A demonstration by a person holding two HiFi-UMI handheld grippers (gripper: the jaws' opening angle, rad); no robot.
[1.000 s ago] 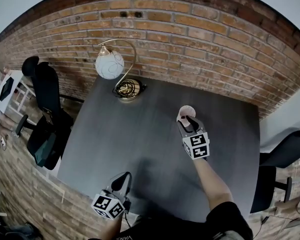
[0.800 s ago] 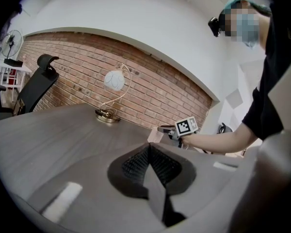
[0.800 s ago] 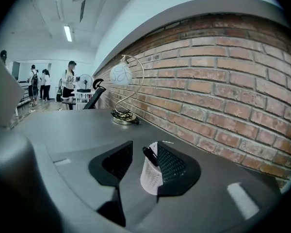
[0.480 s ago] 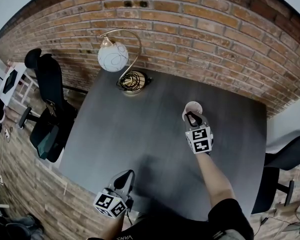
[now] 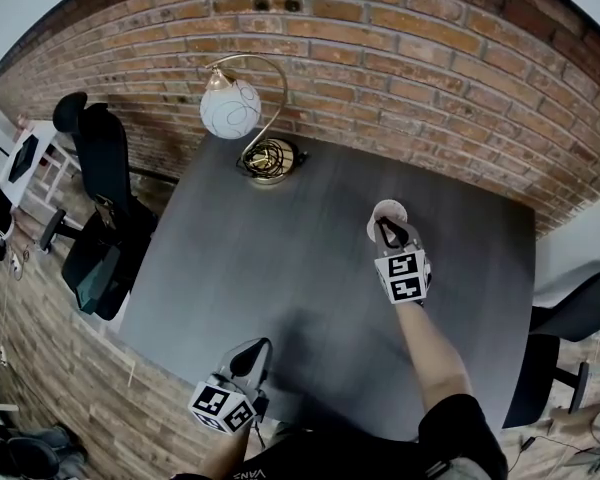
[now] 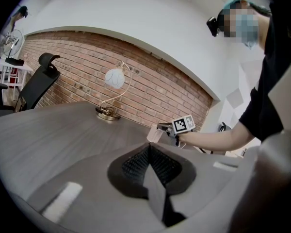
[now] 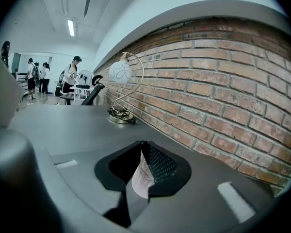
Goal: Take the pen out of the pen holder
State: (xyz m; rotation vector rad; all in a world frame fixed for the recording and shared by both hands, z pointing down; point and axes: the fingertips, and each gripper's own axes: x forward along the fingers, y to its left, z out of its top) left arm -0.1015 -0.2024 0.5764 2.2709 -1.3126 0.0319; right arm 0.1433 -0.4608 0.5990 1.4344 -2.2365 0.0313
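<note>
The pen holder is a pale cup on the dark table, toward its far right. My right gripper reaches over the cup's near rim. In the right gripper view its jaws are closing on a thin, pale, speckled strip, which I take for the pen. That strip stands upright between the pads. My left gripper hovers at the table's near edge, shut and empty. The left gripper view shows the cup and the right gripper from the side.
A gold arc lamp with a white globe stands on its round base at the table's far left, against the brick wall. Black office chairs stand left and right of the table. People stand far off.
The right gripper's jaws have drawn together at the pen holder, with the hand barely shifting. The left gripper has stayed put.
</note>
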